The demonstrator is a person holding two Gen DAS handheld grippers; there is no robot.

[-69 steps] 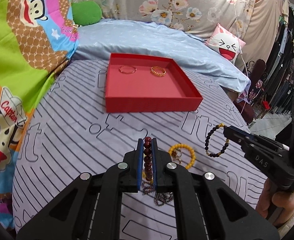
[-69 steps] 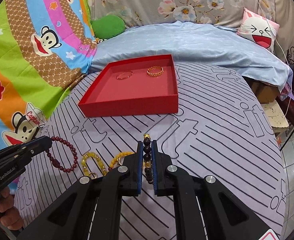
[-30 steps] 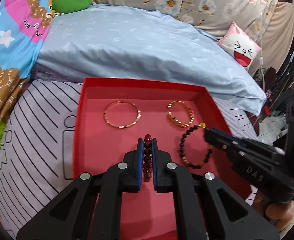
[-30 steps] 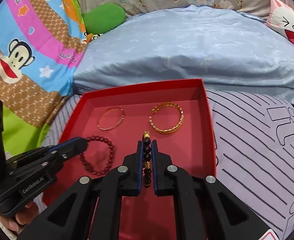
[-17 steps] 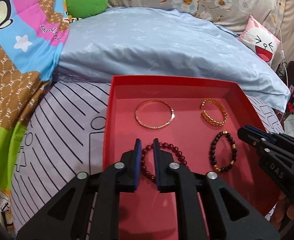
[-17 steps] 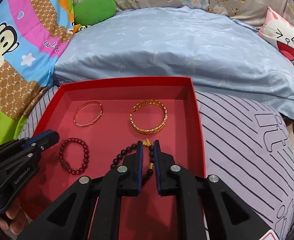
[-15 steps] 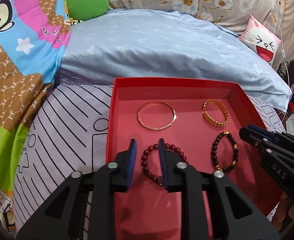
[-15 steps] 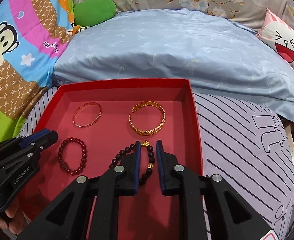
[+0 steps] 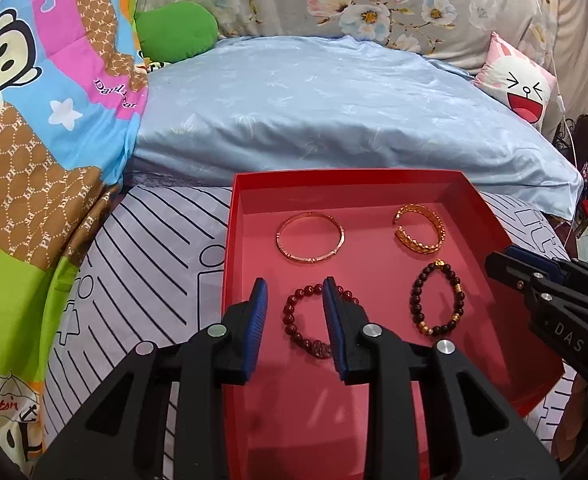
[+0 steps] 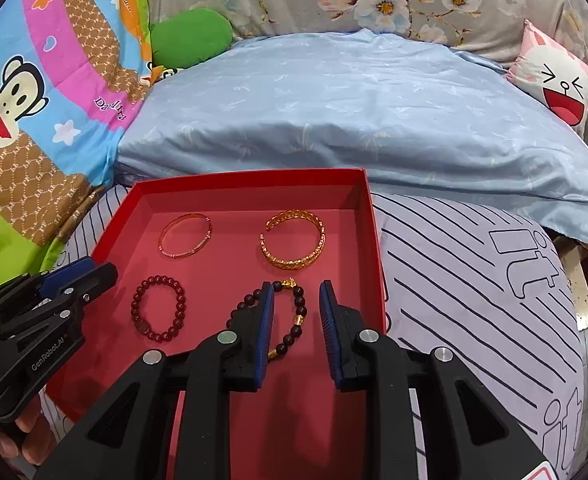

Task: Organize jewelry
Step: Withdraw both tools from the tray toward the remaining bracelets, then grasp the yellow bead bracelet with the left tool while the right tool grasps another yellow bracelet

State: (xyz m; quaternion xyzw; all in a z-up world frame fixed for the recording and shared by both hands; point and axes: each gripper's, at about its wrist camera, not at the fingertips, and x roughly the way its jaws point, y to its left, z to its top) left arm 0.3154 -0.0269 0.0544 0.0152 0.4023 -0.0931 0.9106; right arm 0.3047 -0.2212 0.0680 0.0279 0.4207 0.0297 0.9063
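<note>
Our left gripper (image 9: pixel 295 295) hangs with its blue-padded jaws spread wide and holding nothing; between them, lying flat on the tray floor, we see the dark red beaded bracelet (image 9: pixel 313 326), touched by neither pad. Our right gripper (image 10: pixel 296 299) is likewise parted wide and empty, poised above the black beaded bracelet with gold charms (image 10: pixel 282 316), which lies loose on the tray floor; the left pad hides part of that bracelet's loop in the right wrist view.

Both bracelets rest in the near half of the shallow red cardboard tray (image 9: pixel 230 240), the red one to the left and the black one to the right, apart from each other. Farther back in the same tray we see the thin rose-gold bangle (image 9: pixel 310 239) on the left and the wide open-ended gold cuff (image 9: pixel 419 234) on the right, each lying flat and separate.

The tray sits on the lilac bedsheet with black line pattern (image 10: pixel 473 280). Behind it lies the pale blue quilt (image 9: pixel 333 112), with the green cushion (image 9: pixel 176 30) at the back left and the pink laughing-face pillow (image 10: pixel 553 76) at the back right.
</note>
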